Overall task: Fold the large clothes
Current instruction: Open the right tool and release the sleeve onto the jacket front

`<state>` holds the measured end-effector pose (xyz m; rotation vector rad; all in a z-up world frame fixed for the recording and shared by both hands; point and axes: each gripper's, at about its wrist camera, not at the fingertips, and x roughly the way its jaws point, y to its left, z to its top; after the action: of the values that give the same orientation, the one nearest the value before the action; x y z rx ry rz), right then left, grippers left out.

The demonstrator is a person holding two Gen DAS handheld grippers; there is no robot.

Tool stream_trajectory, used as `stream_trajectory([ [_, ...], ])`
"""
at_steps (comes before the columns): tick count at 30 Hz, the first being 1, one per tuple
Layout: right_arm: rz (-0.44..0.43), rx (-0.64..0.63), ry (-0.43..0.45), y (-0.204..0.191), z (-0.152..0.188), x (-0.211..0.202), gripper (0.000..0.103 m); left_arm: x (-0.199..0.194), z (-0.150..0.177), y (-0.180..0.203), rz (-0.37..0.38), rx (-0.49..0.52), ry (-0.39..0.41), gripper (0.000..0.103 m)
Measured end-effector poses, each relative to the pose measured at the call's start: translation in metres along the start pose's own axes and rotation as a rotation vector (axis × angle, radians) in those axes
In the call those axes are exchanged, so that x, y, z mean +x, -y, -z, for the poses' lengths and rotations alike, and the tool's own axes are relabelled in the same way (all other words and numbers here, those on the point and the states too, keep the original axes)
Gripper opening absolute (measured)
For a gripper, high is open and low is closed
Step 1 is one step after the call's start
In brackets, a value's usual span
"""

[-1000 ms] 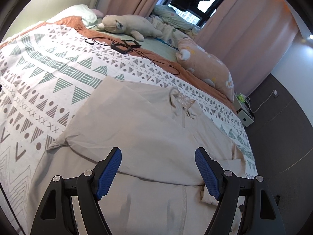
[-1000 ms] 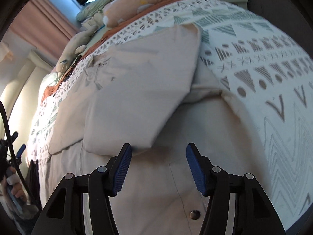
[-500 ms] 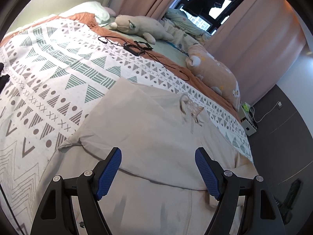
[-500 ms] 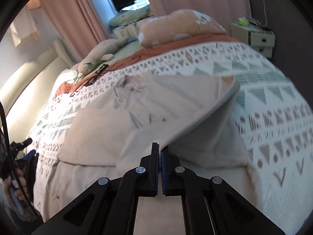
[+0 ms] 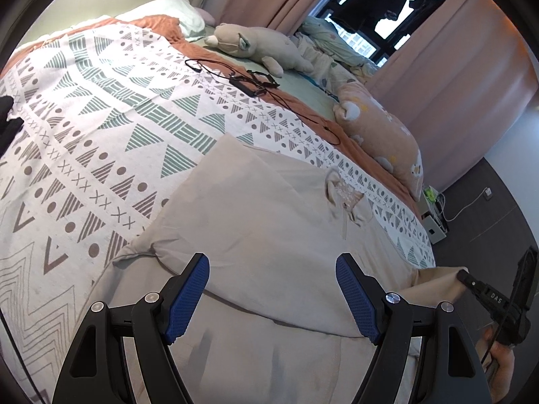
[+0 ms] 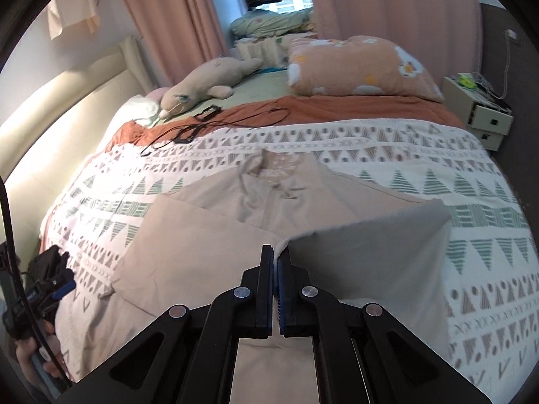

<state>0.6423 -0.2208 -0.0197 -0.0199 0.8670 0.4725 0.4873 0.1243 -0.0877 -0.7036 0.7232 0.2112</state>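
Beige garment [image 5: 269, 222] lies spread across the patterned bedspread [image 5: 101, 128], collar toward the pillows, its left side already folded inward. The right gripper [image 6: 275, 259] has its jaws pressed together on the garment's right-side flap [image 6: 370, 245], which stands lifted off the bed with its grey underside showing. The left gripper [image 5: 272, 289] hovers above the near part of the garment with its jaws spread wide and nothing between them.

Main risk, as I judge it: the pinch sits on only 1 thin edge of cloth, so a quick pull across could let the fabric slip out and drop in a heap. A second risk is drag, since lifting the flap could tug the layer beneath and undo the left fold, with the idle gripper not pinning anything down. The flap could also land skewed, leaving a crooked crease near the collar [image 6: 279, 171]. The black cable [image 5: 242, 77] on the bed lies well apart and looks unlikely to interfere.
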Motion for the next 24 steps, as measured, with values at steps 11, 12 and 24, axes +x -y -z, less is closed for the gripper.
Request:
stream_trajectory([
  [11, -0.083, 0.049, 0.005, -0.022, -0.001, 0.057, 0.085, 0.015, -0.003, -0.013, -0.032, -0.015, -0.017, 0.078],
  [12, -0.082, 0.061, 0.014, -0.019, 0.0, 0.057, 0.085, 0.016, -0.003, -0.013, -0.034, -0.015, -0.019, 0.078],
  [24, 0.02, 0.157, 0.093, 0.04, -0.01, 0.005, 0.085, 0.025, 0.001, -0.01, -0.04, -0.003, -0.039, 0.078],
])
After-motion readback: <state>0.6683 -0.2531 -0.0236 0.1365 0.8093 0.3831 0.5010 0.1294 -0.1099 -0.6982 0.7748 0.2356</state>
